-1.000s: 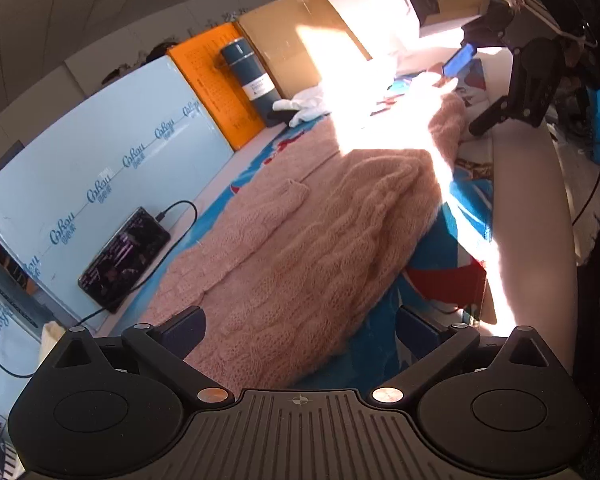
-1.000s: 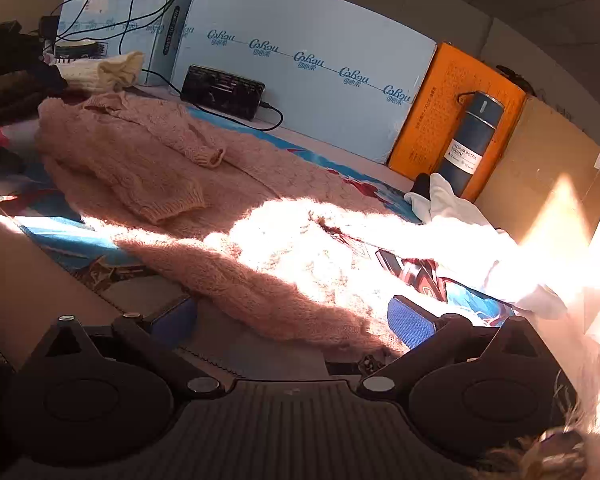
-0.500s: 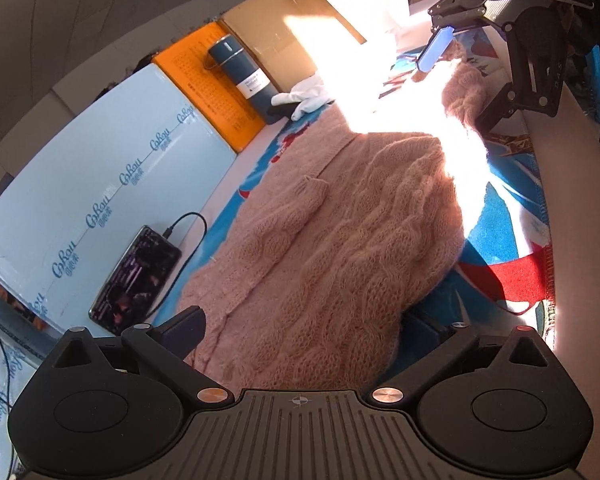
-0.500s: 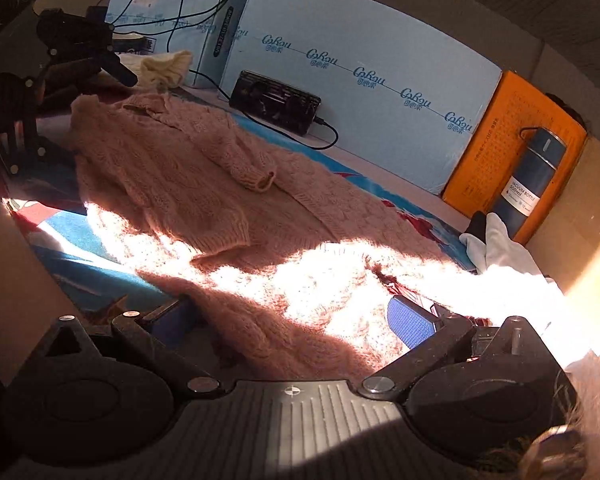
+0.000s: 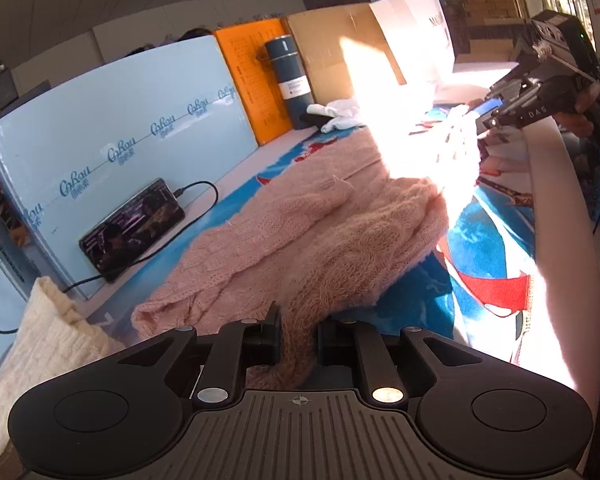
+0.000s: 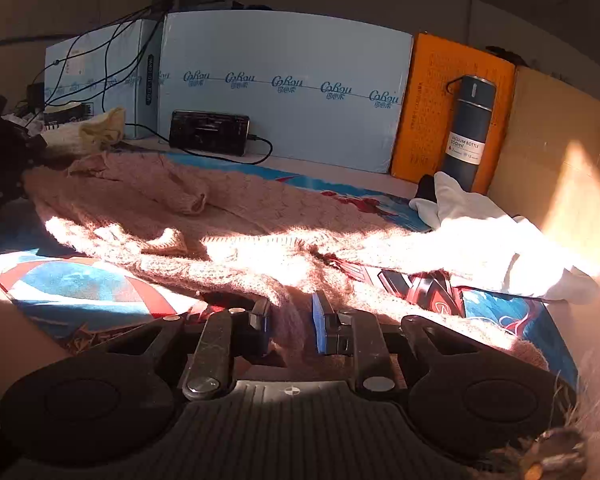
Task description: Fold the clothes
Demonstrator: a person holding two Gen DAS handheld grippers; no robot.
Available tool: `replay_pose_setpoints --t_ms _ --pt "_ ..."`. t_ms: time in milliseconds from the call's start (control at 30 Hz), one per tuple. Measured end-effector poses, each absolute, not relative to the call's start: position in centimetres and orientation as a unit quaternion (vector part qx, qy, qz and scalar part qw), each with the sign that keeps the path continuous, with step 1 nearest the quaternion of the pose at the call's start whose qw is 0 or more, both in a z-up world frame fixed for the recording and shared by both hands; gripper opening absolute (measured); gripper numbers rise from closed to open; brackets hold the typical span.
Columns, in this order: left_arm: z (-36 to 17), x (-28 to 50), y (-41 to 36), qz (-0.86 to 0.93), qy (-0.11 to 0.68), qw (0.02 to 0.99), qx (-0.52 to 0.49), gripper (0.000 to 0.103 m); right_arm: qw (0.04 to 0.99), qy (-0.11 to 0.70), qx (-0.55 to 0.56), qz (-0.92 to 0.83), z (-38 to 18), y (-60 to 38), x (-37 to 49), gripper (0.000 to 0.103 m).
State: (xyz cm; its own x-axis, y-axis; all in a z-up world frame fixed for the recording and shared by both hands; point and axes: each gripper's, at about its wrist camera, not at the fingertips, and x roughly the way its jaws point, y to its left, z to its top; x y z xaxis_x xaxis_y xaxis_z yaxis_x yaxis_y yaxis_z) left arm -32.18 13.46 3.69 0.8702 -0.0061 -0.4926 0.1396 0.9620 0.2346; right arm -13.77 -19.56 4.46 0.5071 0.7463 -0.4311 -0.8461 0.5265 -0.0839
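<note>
A pink knitted sweater [image 5: 320, 240] lies spread over a blue and red patterned cloth [image 5: 476, 248], sleeves folded inward. My left gripper [image 5: 298, 332] is shut on one edge of the sweater, knit bunched between its jaws. My right gripper [image 6: 290, 320] is shut on the opposite edge of the sweater [image 6: 228, 220]. The right gripper also shows in the left wrist view [image 5: 488, 110] at the far end, holding sunlit knit. The left gripper shows at the left edge of the right wrist view [image 6: 4, 160].
A light blue board [image 6: 284, 92], an orange box [image 6: 432, 108] and a dark vacuum bottle [image 6: 470, 128] stand along the back. A phone [image 6: 208, 132] on a cable leans there. White gloves [image 6: 472, 216] and a cream knit [image 5: 40, 344] lie beside the sweater. Strong sunlight washes the right.
Both grippers went from open to shut, each closing on an edge of the sweater. Both views dropped lower and closer to the table.
</note>
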Motion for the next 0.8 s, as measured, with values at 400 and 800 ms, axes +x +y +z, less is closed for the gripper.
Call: replay_pose_setpoints --t_ms 400,800 --pt "3.3 -25.2 21.1 0.108 0.211 0.943 -0.233 0.015 0.864 0.168 -0.089 0.467 6.7 -14.3 -4.5 0.011" --pt "1.8 -24.8 23.2 0.170 0.178 0.927 -0.282 0.079 0.907 0.207 -0.072 0.360 3.8 -14.2 -1.4 0.048"
